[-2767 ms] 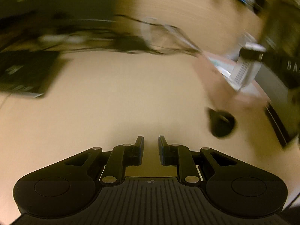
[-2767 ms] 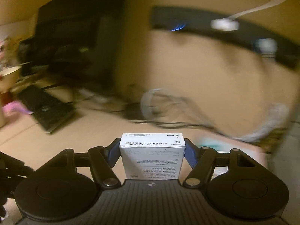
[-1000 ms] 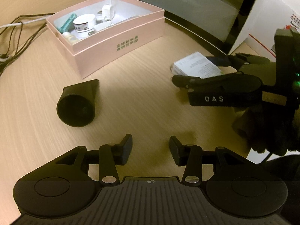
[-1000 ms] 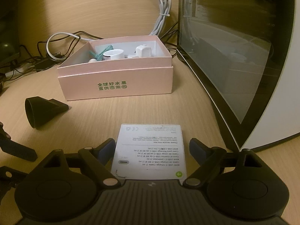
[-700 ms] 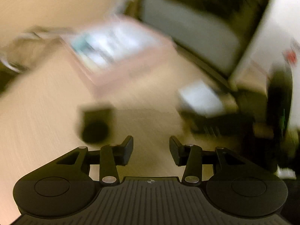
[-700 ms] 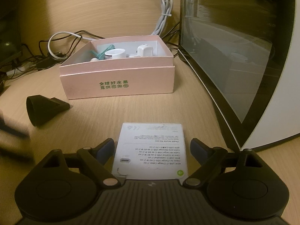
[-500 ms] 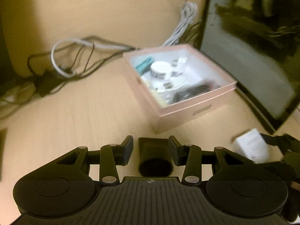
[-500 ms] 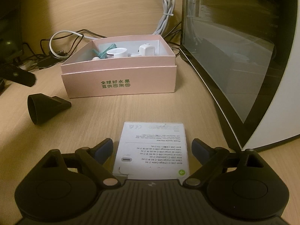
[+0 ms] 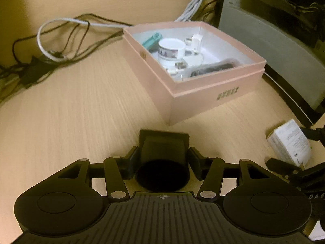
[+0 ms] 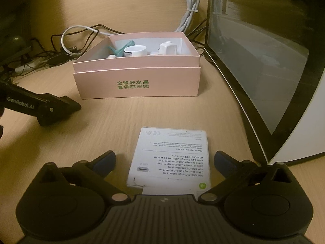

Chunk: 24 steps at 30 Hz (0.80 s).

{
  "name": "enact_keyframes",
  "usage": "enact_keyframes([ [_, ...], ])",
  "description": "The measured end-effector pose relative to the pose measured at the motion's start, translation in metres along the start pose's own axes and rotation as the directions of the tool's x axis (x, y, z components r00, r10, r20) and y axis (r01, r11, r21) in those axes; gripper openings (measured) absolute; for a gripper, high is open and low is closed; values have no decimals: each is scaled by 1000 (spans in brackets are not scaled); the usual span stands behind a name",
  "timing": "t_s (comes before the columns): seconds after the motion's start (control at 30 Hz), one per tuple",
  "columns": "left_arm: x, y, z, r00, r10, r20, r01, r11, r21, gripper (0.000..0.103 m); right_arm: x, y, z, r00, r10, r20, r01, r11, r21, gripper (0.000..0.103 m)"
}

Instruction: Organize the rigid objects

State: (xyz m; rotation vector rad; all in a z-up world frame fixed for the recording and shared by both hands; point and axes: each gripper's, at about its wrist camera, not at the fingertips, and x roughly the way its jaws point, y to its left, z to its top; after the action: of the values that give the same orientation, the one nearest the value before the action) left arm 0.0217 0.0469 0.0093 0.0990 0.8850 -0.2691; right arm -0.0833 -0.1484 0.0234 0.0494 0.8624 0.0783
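Note:
A black funnel-shaped part [image 9: 163, 156] lies on the wooden desk between the fingers of my left gripper [image 9: 162, 158], whose jaws touch its sides. In the right wrist view the left gripper [image 10: 50, 106] hides the part. A white cable box [image 10: 172, 156] lies flat on the desk between the wide-open fingers of my right gripper [image 10: 165, 160], untouched. It also shows in the left wrist view [image 9: 289, 144]. An open pink box [image 10: 138, 77] holding several small items stands further back; it also shows in the left wrist view [image 9: 195, 85].
A dark glass-fronted cabinet [image 10: 264, 61] stands along the right side. Loose black and white cables [image 9: 67, 42] lie on the desk behind and left of the pink box. A white cable bundle [image 10: 189, 10] hangs at the back wall.
My left gripper swung over to the black part and closed in around it. My right gripper set the white box down, opened wider and drew back slightly.

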Motion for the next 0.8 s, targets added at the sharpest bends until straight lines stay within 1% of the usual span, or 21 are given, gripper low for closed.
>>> enact_keyframes([
  [0.03,0,-1,-2,1000,0,7,0,1000,18,57,-1,-1,0,1000,5,-1,-5,1000,-1,103],
  [0.07,-1,-2,-3,1000,0,12,0,1000,29,57,-1,-2,0,1000,10,-1,-10,1000,-1,101],
  [0.1,-1,-1,-3,1000,-4,15,3,1000,31,57,-3,-2,-1,1000,4,3,-4,1000,3,94],
  [0.13,-1,0,-3,1000,-9,21,8,1000,23,57,-5,-2,-1,1000,-5,8,5,1000,5,90],
  [0.17,-2,2,-4,1000,-14,25,13,1000,13,57,-7,-3,0,1000,-4,8,4,1000,2,82],
  [0.2,-2,3,-4,999,-15,30,15,1000,7,57,-8,-3,1,1000,2,6,-2,1000,-2,71],
  [0.23,-2,3,-5,999,-14,35,13,1000,6,57,-9,-3,2,1000,2,-1,-2,1000,-5,69],
  [0.3,-2,2,-6,999,-12,40,11,1000,15,57,-11,-4,5,1000,10,-27,-10,1000,-10,69],
  [0.4,-9,-4,-12,998,-39,56,34,996,78,57,-14,-2,7,998,9,-63,-12,999,-38,69],
  [0.43,-13,-8,-14,997,-48,63,41,993,109,57,-19,0,7,998,13,-68,-17,998,-52,69],
  [0.5,-21,-13,-19,996,-70,64,60,988,142,57,-28,3,8,997,24,-75,-30,996,-81,69],
  [0.57,-32,-16,-22,993,-102,67,91,985,145,56,-40,6,11,997,39,-70,-46,993,-105,69],
  [0.63,-44,-17,-20,987,-138,84,128,984,121,56,-53,8,18,998,50,-45,-54,992,-112,69],
  [0.7,-56,-13,-9,976,-187,114,179,981,79,56,-69,9,32,998,62,12,-60,991,-122,69],
  [0.77,-71,-9,14,959,-221,177,217,975,42,56,-84,11,51,993,71,89,-58,989,-134,69],
  [0.8,-80,-7,29,947,-232,222,229,973,38,56,-92,12,64,987,74,141,-53,988,-147,69],
])
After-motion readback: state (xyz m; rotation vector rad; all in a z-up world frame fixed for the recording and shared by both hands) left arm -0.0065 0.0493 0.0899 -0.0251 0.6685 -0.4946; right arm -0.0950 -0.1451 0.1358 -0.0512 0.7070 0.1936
